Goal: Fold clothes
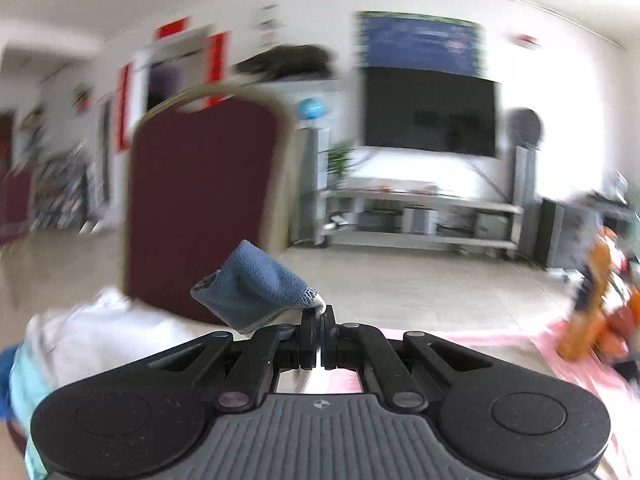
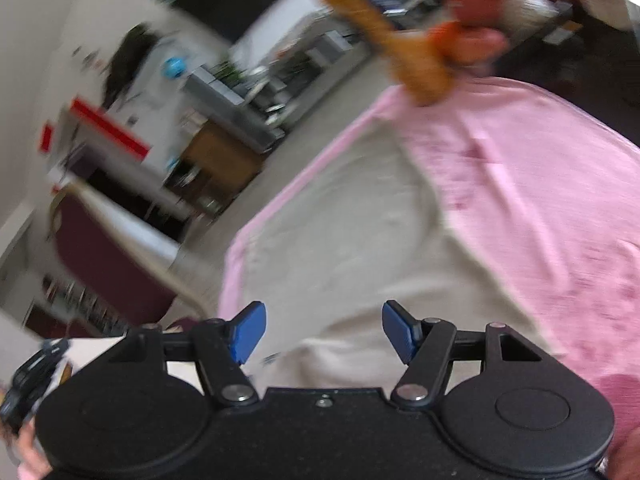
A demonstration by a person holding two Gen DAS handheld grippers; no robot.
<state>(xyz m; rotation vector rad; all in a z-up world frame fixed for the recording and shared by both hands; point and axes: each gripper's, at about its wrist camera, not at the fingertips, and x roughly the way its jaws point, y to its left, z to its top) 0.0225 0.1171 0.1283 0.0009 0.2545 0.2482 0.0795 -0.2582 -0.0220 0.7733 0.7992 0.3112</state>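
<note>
Clothes come first: a blue fleecy garment (image 1: pixel 256 290), soft and napped with a stitched pale hem, is pinched in my left gripper (image 1: pixel 319 314), whose jaws are pressed together on a corner of it so the cloth bunches up and folds over to the left of them. Further left, low in the left wrist view, lies a blurred heap of white and pale turquoise fabric (image 1: pixel 72 344). Behind the blue cloth stands a dark maroon chair back (image 1: pixel 200 204), rounded at the top with a tan frame. To the right hangs a flat black television (image 1: pixel 430 110) above a grey metal stand (image 1: pixel 416 216). At the far right edge an orange plush toy (image 1: pixel 596 300) sits on the pink cover (image 1: pixel 560 360).

My right gripper (image 2: pixel 324 330) has its jaws spread wide with nothing between the blue pads (image 2: pixel 250 330). Beyond them a cream cloth (image 2: pixel 360 232) lies flat and smooth on the pink textured cover, just beyond the pads.
</note>
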